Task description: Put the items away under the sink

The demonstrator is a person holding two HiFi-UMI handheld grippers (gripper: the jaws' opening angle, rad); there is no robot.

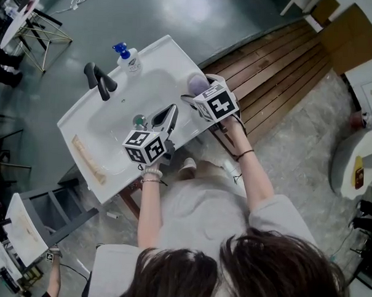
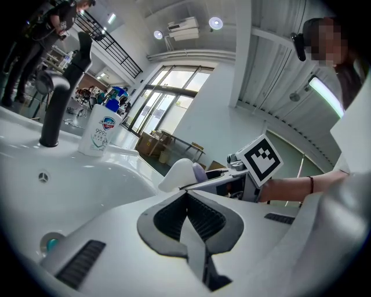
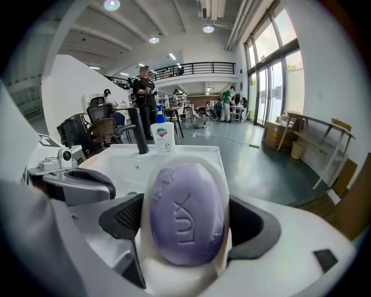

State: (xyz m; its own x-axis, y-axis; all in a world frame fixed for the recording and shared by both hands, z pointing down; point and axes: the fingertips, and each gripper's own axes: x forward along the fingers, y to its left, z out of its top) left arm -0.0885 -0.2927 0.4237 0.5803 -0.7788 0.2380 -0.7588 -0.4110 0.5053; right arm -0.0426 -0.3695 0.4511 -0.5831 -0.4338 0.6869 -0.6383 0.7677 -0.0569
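Note:
A purple soap bar [image 3: 186, 216] lies in a white soap dish [image 3: 184, 271], and my right gripper [image 3: 185, 223] is shut on the dish's sides. In the head view the soap bar [image 1: 197, 84] is over the right rim of the white sink [image 1: 82, 119]. My left gripper [image 1: 169, 115] hovers over the sink's front, just left of the right one; its jaws are together with nothing between them. In the left gripper view the soap dish [image 2: 178, 174] and the soap bar [image 2: 199, 172] show beyond my shut left gripper [image 2: 186, 216].
A black faucet [image 1: 98, 80] and a pump bottle with a blue top [image 1: 128, 58] stand at the sink's back. A beige strip [image 1: 88, 160] lies on the sink's left rim. A grey open drawer [image 1: 45, 212] sits lower left. Wooden decking [image 1: 278, 75] runs to the right.

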